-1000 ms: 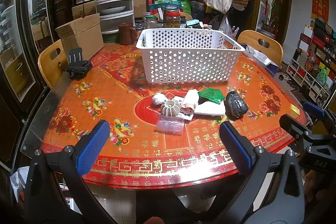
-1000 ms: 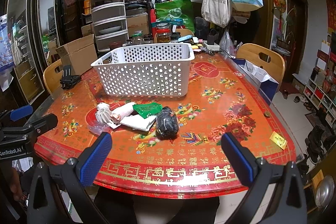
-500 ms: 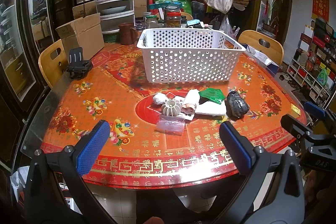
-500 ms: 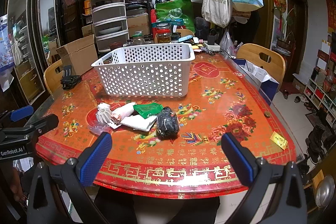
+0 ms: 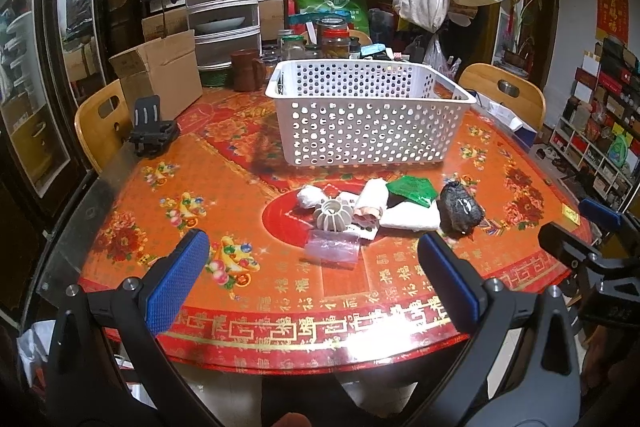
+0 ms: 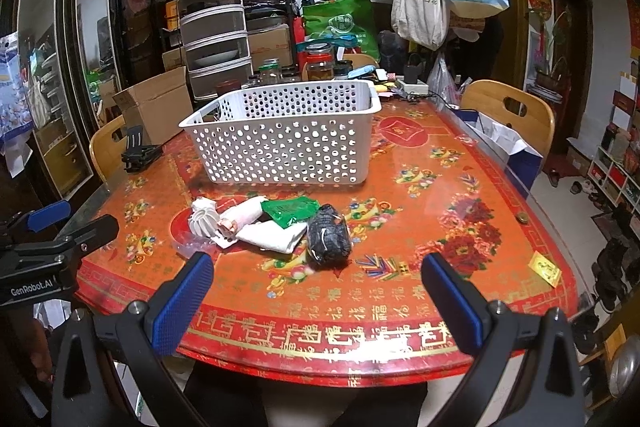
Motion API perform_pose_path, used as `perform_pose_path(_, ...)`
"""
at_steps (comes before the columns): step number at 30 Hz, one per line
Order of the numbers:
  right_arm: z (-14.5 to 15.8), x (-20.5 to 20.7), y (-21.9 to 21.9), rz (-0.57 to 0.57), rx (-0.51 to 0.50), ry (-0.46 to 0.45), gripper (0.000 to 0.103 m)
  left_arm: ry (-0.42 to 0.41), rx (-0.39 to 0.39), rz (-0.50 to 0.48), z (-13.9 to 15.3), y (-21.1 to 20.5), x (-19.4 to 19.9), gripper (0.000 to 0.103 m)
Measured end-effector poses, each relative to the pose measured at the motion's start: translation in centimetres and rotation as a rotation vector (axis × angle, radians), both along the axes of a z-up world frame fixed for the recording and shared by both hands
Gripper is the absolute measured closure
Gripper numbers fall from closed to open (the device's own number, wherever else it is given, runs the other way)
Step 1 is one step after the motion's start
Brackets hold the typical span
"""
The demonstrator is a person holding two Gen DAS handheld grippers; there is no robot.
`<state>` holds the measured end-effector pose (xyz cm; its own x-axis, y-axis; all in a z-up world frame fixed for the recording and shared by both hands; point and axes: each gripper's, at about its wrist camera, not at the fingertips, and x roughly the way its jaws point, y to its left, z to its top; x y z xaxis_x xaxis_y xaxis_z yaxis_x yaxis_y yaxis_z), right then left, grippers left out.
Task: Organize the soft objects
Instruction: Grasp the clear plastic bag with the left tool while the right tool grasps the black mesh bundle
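Red patterned surface (image 5: pixel 248 187); soft items are clustered at its centre, just short of the white basket (image 5: pixel 368 115). Both sets of fingers are spread wide and hold nothing. The black bundle (image 6: pixel 329 233) at the cluster's right end is seen ahead and slightly left of the right gripper (image 6: pixel 318 301), long axis running roughly away from it. The left gripper (image 5: pixel 316 281) faces the clear pouch (image 5: pixel 332 245) and ribbed white piece (image 5: pixel 333 214). The right is judged nearer the bundle.

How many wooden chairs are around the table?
3 that show. One wooden chair stands at the table's left side, one at the far right, and one back peeks up behind the jars. Others may be hidden.
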<state>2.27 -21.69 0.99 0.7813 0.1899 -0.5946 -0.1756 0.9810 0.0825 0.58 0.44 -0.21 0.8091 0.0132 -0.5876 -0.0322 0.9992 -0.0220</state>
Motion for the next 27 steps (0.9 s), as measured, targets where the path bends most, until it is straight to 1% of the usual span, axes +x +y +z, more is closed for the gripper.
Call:
perform_pose_path(3, -0.6, 1.0, -0.2, 0.006, 0.009, 0.003, 0.000, -0.014, -0.029, -0.007, -0.8, 0.5, 1.0, 0.000)
perform_pose_path(5, -1.3, 1.8, -0.3, 0.004, 0.012, 0.018, 0.000, 0.020, -0.059, -0.021, -1.8, 0.9, 2.4, 0.000)
perform_pose_path(6, -1.8, 2.1, -0.4, 0.010, 0.021, 0.027, 0.000, 0.046, -0.060, -0.015, -2.5, 1.1, 3.2, 0.000)
perform_pose_path(7, -2.2, 2.5, -0.5, 0.016, 0.029, 0.036, 0.000, 0.078, -0.045, -0.010, -3.2, 1.0, 4.0, 0.000)
perform_pose_path(9, -2.9, 3.1, -0.7, 0.023, 0.041, 0.050, 0.001, 0.131, -0.025, -0.029, -4.8, 0.7, 5.5, 0.000)
perform_pose_path(11, -3.6, 3.6, -0.9, 0.037, 0.048, 0.064, 0.002, 0.149, -0.041, -0.045, -6.0, 0.7, 6.2, 0.000)
perform_pose_path(14, -4.7, 4.7, -0.9, 0.047, 0.052, 0.088, 0.007, 0.172, -0.080, -0.073, -7.4, 0.7, 7.9, 0.000)
perform_pose_path(16, -5.4, 5.5, -0.8, 0.050, 0.050, 0.101, 0.012, 0.184, -0.078, -0.078, -8.2, 0.5, 9.0, 0.000)
perform_pose_path(17, -5.8, 6.0, -0.8, 0.049, 0.049, 0.109, 0.013, 0.189, -0.077, -0.076, -8.5, 0.5, 9.6, 0.000)
perform_pose_path(18, -6.1, 6.4, -0.8, 0.050, 0.049, 0.114, 0.015, 0.192, -0.078, -0.078, -8.7, 0.5, 10.1, 0.001)
perform_pose_path(19, -6.3, 6.8, -0.7, 0.053, 0.050, 0.121, 0.018, 0.196, -0.080, -0.078, -9.0, 0.5, 10.6, 0.004)
perform_pose_path(22, -7.1, 7.7, -0.5, 0.056, 0.040, 0.138, 0.021, 0.212, -0.078, -0.094, -9.7, 0.2, 11.1, 0.011)
perform_pose_path(25, -7.7, 8.1, -0.5, 0.060, 0.046, 0.151, 0.021, 0.230, -0.087, -0.114, -10.5, -0.1, 10.9, 0.012)
perform_pose_path(27, -7.9, 8.4, -0.6, 0.059, 0.056, 0.152, 0.021, 0.237, -0.069, -0.124, -10.8, -0.6, 10.8, 0.013)
